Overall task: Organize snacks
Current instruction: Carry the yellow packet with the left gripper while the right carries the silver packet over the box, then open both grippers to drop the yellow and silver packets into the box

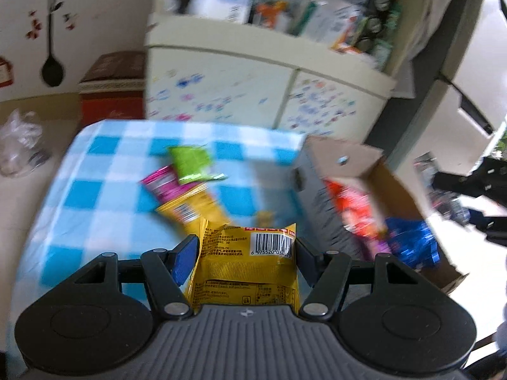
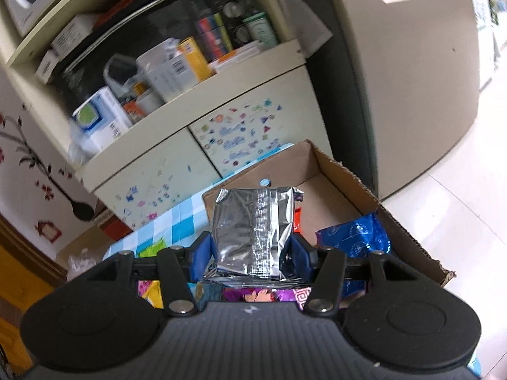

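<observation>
Gripping yellow snack pack (image 1: 245, 264) in left claw (image 1: 245, 253); right claw (image 2: 250, 250) pinches silver pouch (image 2: 253, 234) over cardboard box (image 2: 408, 234). Both light, crinkly, slippery, probably crushable; hold mid-body.

- Yellow packet (image 1: 245, 266): barcode side up, clamped between two blue pads above the checked cloth.
- Silver foil packet (image 2: 253, 236): seam facing the camera, upright, gripped over the cardboard box (image 2: 348, 174).
- Blue packet (image 2: 355, 236): inside box.
</observation>
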Motion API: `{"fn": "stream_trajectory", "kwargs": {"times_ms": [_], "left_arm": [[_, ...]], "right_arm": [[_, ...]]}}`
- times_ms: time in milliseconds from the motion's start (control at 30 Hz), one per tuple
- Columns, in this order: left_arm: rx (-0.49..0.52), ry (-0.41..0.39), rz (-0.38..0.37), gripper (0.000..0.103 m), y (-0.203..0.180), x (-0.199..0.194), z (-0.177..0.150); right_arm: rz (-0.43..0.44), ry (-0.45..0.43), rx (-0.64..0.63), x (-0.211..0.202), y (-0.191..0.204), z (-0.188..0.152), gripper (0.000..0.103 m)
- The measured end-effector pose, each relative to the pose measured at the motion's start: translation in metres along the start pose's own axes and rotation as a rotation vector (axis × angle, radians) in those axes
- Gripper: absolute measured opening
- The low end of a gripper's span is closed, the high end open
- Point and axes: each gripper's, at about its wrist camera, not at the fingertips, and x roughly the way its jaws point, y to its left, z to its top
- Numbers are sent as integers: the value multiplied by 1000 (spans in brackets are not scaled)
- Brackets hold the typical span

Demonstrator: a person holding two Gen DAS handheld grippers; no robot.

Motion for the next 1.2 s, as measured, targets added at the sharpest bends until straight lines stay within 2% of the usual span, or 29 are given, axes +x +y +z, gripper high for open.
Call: {"fn": "stream_trajectory", "kwargs": {"times_ms": [333,600,733,800,867,1000,1200], "left_arm": [[71,1,-134,71,-84,26,31],[123,5,-153,74,-125,52,44],[134,5,-164,80,-134,60,48],[130,7,-149,93,-135,62,51],[125,4,-118,100,-136,62,55],[125,5,-134,100,-131,58,65],[143,16,-70,101,-112,46,80]], "right_arm": [[-12,-39,101,3,-21,21,54],[-26,-39,179,11,-35,31,55],[-45,-43,230,17,-42,36,58],[-45,-47,262,18,-46,38,64],[-38,-62,276,17,-47,39,67],[-21,-84,249,13,-43,41,68],[16,-76,197,13,-33,39,68]]}}
